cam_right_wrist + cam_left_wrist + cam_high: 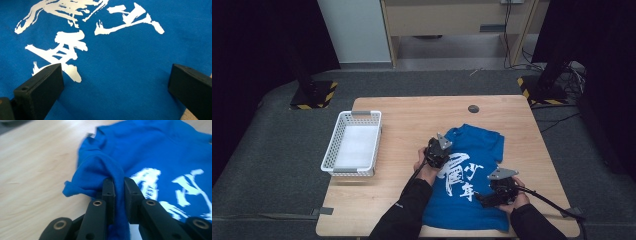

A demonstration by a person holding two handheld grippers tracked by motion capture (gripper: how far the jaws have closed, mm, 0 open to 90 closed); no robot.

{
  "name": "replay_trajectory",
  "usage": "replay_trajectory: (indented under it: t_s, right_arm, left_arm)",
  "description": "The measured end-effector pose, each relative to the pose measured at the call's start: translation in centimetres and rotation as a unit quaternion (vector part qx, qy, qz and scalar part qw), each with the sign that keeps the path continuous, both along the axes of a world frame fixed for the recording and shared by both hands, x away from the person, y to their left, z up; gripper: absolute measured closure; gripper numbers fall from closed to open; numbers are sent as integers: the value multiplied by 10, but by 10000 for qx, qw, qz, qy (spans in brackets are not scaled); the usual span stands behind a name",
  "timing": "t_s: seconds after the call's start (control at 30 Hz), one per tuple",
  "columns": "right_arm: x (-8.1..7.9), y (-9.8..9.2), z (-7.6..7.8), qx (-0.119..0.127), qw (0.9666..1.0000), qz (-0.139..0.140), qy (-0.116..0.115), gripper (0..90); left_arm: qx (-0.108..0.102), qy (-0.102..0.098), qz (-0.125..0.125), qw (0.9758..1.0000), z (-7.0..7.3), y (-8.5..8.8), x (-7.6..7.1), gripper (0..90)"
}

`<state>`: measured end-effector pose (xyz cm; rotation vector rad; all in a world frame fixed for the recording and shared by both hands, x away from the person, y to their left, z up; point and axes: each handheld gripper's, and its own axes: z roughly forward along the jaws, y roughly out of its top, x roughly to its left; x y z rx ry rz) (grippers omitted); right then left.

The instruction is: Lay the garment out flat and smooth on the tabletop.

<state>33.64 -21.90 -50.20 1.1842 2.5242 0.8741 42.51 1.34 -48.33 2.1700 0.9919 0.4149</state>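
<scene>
On the wooden table [412, 125], blue white-printed shirt [477, 150]: left claw [119, 187] pinching its fold, right claw [115, 82] spread.

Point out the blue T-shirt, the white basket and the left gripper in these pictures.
blue T-shirt [482, 145], high view, plain cloth near the collar.
white basket [330, 150], high view, left wall.
left gripper [119, 187], left gripper view, between its fingertips, shut on the shirt's fold.
</scene>
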Motion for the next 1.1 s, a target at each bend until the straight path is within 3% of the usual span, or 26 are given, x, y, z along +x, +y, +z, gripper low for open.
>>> replay_trajectory:
  t_s: [0.17,0.4,0.47,0.53,0.8,0.93,1.0,1.1]
  right_arm:
    - [0,0,0,-1,10000,0,1,5]
    - [0,0,0,-4,10000,3,2,4]
    - [0,0,0,-4,10000,3,2,5]
    - [0,0,0,-2,10000,3,2,4]
    - [0,0,0,-3,10000,7,-2,4]
    - [0,0,0,-2,10000,4,-2,4]
    - [0,0,0,0,10000,2,1,4]
    - [0,0,0,2,10000,0,-4,4]
  left_arm:
    - [-54,196,-137,9997,-10,-10,-5,794]
    - [-292,557,-218,9978,-18,-8,-10,710]
    - [-301,508,-268,9979,-15,-6,-11,670]
    - [-363,426,-242,9981,-8,-3,-11,561]
    - [-599,42,-44,9982,21,16,-7,500]
    - [-673,129,245,9973,19,27,6,455]
    - [-715,278,334,9965,14,31,11,451]
    - [-636,424,401,9963,6,32,16,448]
